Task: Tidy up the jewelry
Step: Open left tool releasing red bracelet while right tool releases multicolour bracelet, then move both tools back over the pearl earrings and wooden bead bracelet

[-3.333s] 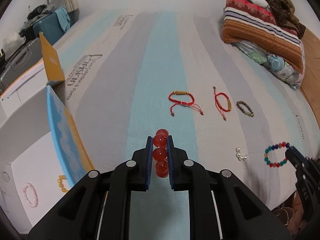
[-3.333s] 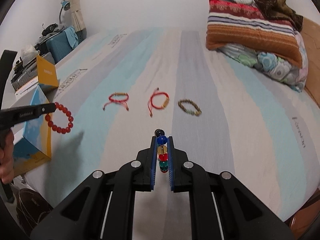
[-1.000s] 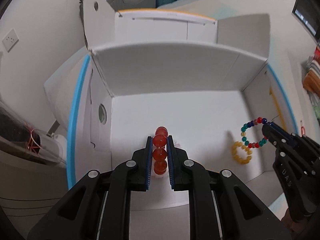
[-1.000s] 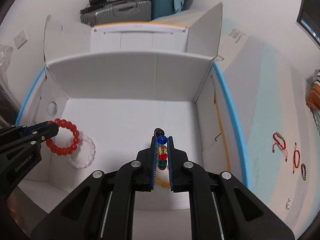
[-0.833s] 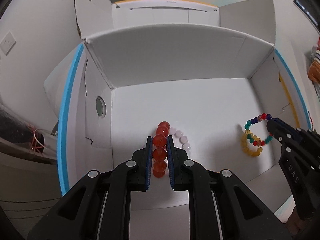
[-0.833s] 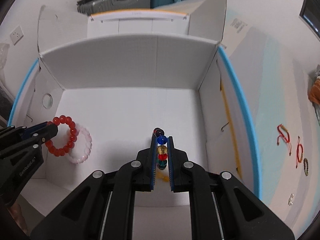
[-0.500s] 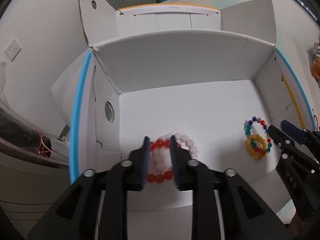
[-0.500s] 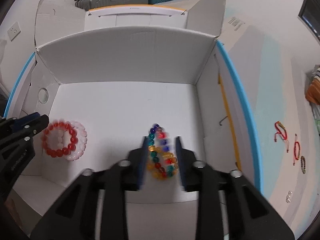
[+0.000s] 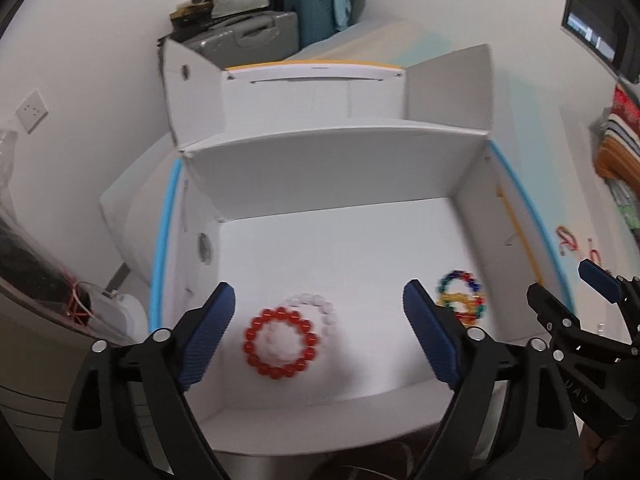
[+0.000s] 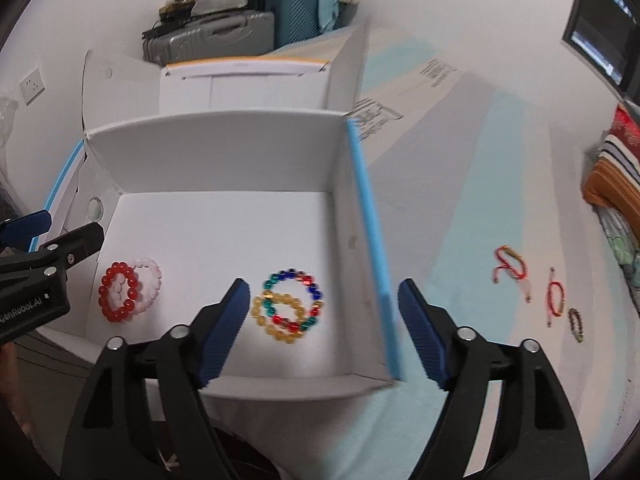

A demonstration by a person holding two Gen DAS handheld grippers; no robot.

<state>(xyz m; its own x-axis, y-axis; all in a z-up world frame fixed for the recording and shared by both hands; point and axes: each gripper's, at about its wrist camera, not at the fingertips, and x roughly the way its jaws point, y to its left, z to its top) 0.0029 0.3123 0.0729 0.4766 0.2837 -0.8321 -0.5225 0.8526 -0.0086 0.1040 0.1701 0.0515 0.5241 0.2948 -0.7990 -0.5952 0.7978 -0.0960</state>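
Observation:
An open white box (image 9: pixel 336 168) (image 10: pixel 216 156) with blue edges holds the jewelry. A red bead bracelet (image 9: pixel 279 343) (image 10: pixel 117 297) lies on its floor over a pale pink one (image 9: pixel 320 306) (image 10: pixel 149 280). A multicoloured bead bracelet (image 9: pixel 460 285) (image 10: pixel 294 280) lies across a yellow bead one (image 9: pixel 460 307) (image 10: pixel 280 314). My left gripper (image 9: pixel 318 322) is open and empty above the red bracelet. My right gripper (image 10: pixel 322 312) is open and empty above the multicoloured one.
On the striped bed cover right of the box lie two red cord bracelets (image 10: pixel 510 266) (image 10: pixel 556 298) and a dark bead bracelet (image 10: pixel 576 322). Suitcases (image 10: pixel 224 36) stand behind the box. Folded blankets (image 10: pixel 612 176) are at the far right.
Both grippers carried their bracelets from the bed to the box, opened and dropped them onto its floor. They have since opened wide and pulled back upward.

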